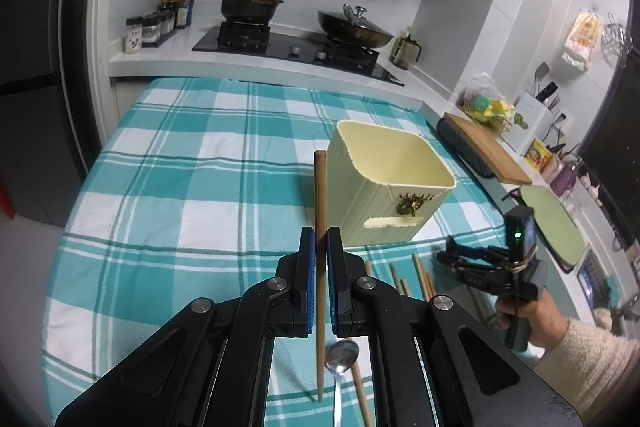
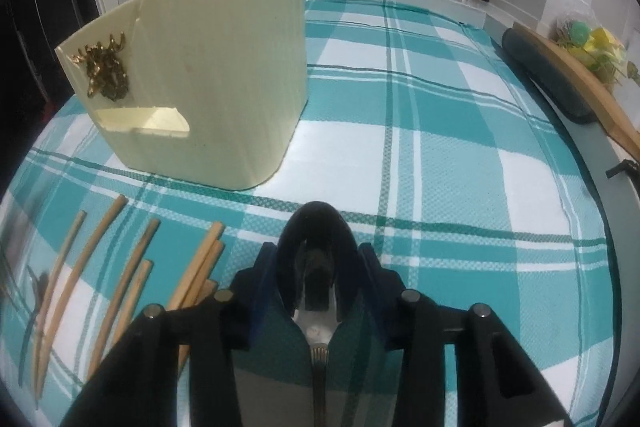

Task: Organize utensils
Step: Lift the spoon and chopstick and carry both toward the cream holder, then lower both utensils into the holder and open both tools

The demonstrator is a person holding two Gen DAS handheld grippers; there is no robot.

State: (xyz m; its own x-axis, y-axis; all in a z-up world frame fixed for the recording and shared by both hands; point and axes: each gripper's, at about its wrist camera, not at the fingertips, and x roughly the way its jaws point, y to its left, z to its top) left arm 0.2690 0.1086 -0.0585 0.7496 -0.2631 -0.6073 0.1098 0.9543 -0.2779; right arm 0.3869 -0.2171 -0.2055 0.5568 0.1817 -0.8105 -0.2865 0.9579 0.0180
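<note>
We are in a kitchen, at a table under a teal-and-white checked cloth, with a stove on the counter behind it carrying an orange-lidded pot and a lidded wok.

Our left gripper is clamped tight on a single wooden chopstick — the stick stands nearly upright between the blue pads, its top end just beside the near left corner of the cream utensil holder. The holder stands upright on the cloth, open at the top, a gold ornament on its front face. Below the left gripper lie a metal spoon and another chopstick on the cloth.

Our right gripper points down at the cloth, to the right of the holder's base. A dark spoon-shaped piece with a metal handle sits between its blue fingers; the blur keeps us from telling whether the pads press on it. To its left, the loose chopsticks lie scattered on the cloth — in front of the holder, not touching it.
</note>
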